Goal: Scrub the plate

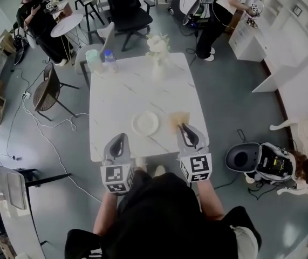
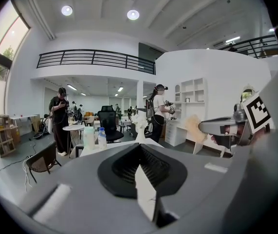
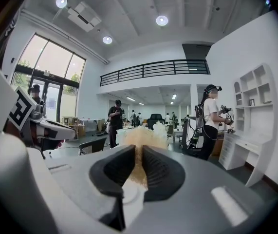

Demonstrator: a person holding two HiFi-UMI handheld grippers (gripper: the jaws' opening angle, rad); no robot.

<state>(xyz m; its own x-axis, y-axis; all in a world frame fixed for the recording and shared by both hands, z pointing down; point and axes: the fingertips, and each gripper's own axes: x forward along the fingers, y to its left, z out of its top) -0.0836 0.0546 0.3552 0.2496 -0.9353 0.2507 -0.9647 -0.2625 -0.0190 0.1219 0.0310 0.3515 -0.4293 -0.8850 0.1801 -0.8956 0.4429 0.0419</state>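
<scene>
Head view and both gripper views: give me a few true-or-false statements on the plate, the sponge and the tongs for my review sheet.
1. The right tongs grip a tan sponge. True.
2. The left tongs hold the plate. False: they are shut with nothing between them, and the plate lies on the table.
3. The sponge is pressed onto the plate. False: in the head view it shows to the plate's right, clear of it.
4. A vase of white flowers stands near the table's far edge. True.

Rough tan sponge (image 3: 138, 145), glossy plate (image 1: 145, 123)
</scene>
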